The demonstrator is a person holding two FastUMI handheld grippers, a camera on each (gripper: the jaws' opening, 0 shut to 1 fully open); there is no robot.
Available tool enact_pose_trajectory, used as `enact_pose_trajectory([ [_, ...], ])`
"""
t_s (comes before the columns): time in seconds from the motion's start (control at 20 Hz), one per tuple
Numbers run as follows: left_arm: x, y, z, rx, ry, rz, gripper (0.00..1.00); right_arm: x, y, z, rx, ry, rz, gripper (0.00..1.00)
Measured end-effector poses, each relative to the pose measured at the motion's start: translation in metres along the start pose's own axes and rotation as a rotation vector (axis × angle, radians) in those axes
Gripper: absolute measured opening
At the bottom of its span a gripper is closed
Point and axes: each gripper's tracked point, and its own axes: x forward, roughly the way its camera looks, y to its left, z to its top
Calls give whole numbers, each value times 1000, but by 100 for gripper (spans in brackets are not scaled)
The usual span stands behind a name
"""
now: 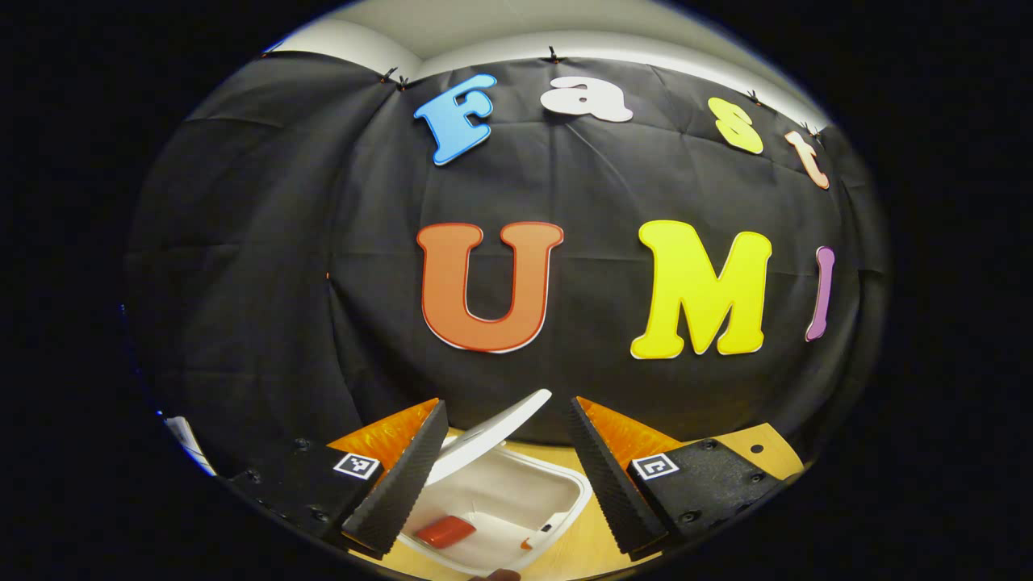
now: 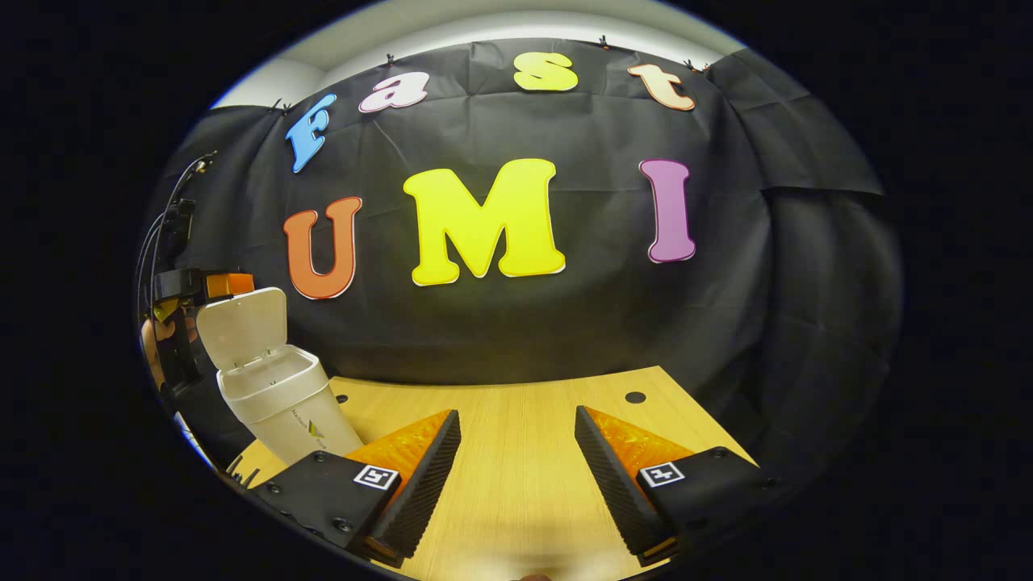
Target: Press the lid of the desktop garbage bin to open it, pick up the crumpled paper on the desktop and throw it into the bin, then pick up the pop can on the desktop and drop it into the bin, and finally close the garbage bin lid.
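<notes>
Currently my left gripper (image 1: 507,452) hangs above the bin (image 1: 516,504), jaws wide, holding nothing; lid (image 1: 492,432) up, a red can (image 1: 445,530) lying inside. My right gripper (image 2: 516,460) sits wide over the bare wooden table (image 2: 516,420), bin far left.

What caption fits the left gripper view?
Open left gripper poised above the white bin, lid raised, a red item inside.
</notes>
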Motion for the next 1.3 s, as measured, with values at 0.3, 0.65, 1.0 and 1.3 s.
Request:
enact_pose_trajectory([
  [0.3, 1, -11, -54, -30, 101, 21, 96, -7, -7, 1, -39, -15, 11, 92],
  [0.65, 11, -13, -106, -37, 225, 67, 96, -9, -17, -2, -43, -2, 32, 92],
  [1.0, 15, -9, -119, 95, 233, 111, 97, -8, -27, 2, -42, -2, 55, 92],
  [1.3, 20, -10, -125, 117, 198, 131, 98, -7, -32, 3, 2, -17, 85, 92],
])
